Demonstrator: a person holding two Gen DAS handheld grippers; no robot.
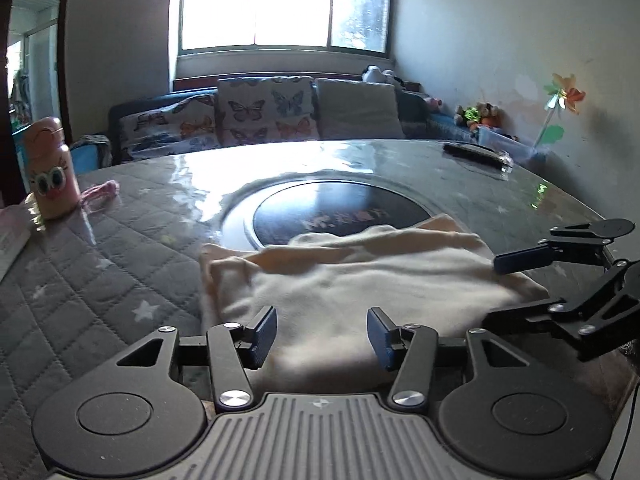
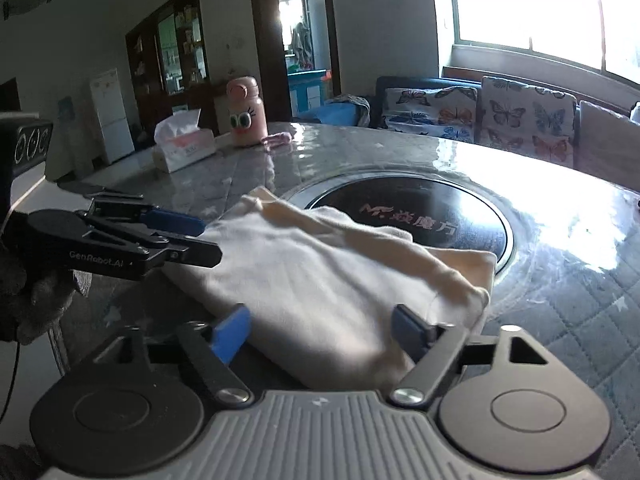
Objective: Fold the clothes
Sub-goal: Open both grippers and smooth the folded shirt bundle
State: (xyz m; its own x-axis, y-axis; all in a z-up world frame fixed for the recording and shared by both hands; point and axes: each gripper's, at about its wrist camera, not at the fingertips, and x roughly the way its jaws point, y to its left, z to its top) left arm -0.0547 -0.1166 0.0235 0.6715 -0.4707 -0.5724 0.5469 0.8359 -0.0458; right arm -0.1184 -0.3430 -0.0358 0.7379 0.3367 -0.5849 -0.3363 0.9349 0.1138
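Cream-coloured garment [image 1: 360,280], folded into a rough rectangle, lies flat on a round table [image 1: 120,240] at its near edge, partly covering a dark circular inset [image 1: 340,208] in the table's middle. A peach-toned layer of the same fabric shows along the garment's far edge, bunched into soft ridges, while the near part is smooth and pale.

Containers first: a tissue box [image 2: 186,148] stands at the far left of the table in the right wrist view, with a white tissue sticking up out of its top. Just beside it stands a closed pink bottle [image 2: 245,114] with cartoon eyes; what it holds cannot be told. A small pink item [image 2: 278,139] lies next to the bottle.

Left gripper [image 1: 322,332] hovers over the garment's near edge, its blue fingers spread apart with nothing pinched between them. Right gripper [image 2: 320,330] sits at the garment's right near corner, its fingers spread wider, cloth lying between them but not squeezed.

A sofa [image 1: 260,116] with butterfly cushions stands beyond the table, under a bright window [image 1: 280,4].
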